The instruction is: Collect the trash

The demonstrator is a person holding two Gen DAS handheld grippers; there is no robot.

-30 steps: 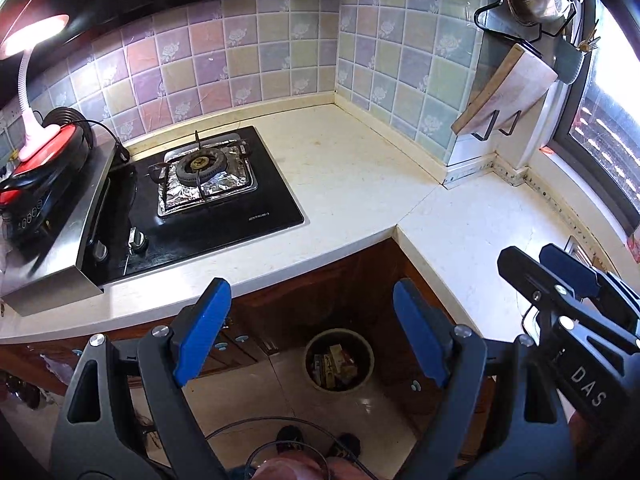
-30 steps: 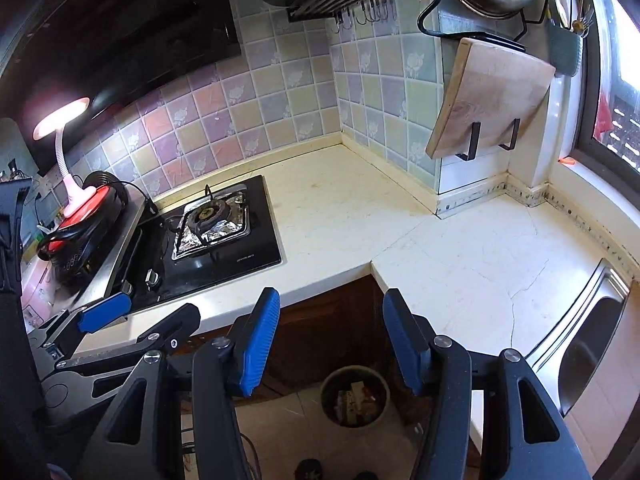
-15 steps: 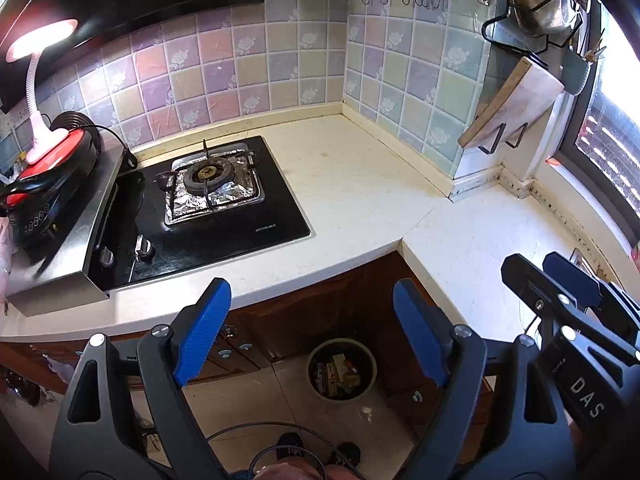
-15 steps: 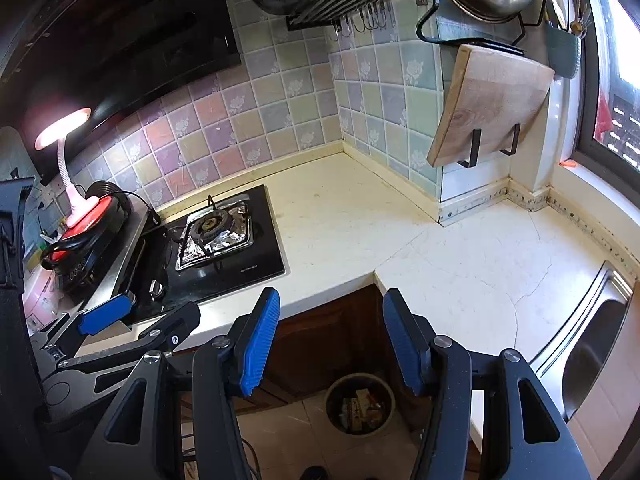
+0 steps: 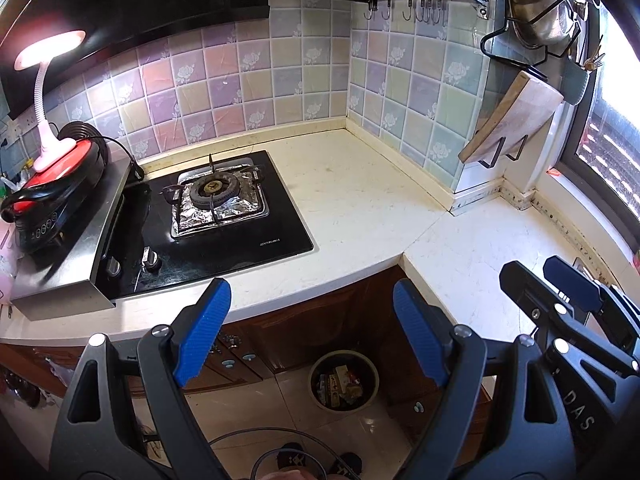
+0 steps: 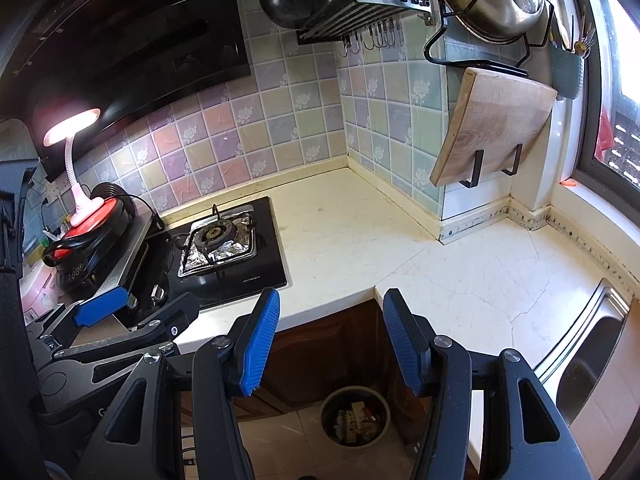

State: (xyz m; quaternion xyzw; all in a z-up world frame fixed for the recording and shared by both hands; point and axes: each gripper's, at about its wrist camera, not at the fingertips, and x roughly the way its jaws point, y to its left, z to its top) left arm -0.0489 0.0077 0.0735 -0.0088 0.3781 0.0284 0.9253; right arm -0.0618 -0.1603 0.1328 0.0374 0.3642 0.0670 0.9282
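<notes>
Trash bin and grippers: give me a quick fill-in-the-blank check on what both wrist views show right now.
1. The trash bin stands on the ____, below the counter's inner corner.
2. Both the left gripper and the right gripper are open and hold ____.
3. The single burner sits in a tray lined with ____.
4. The cutting board rests on two black ____ on the wall.

Missing words: floor; nothing; foil; hooks

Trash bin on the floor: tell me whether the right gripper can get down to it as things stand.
Probably yes. The trash bin stands uncovered on the floor below the counter edge, directly under the open, empty right gripper, with nothing between.
</notes>
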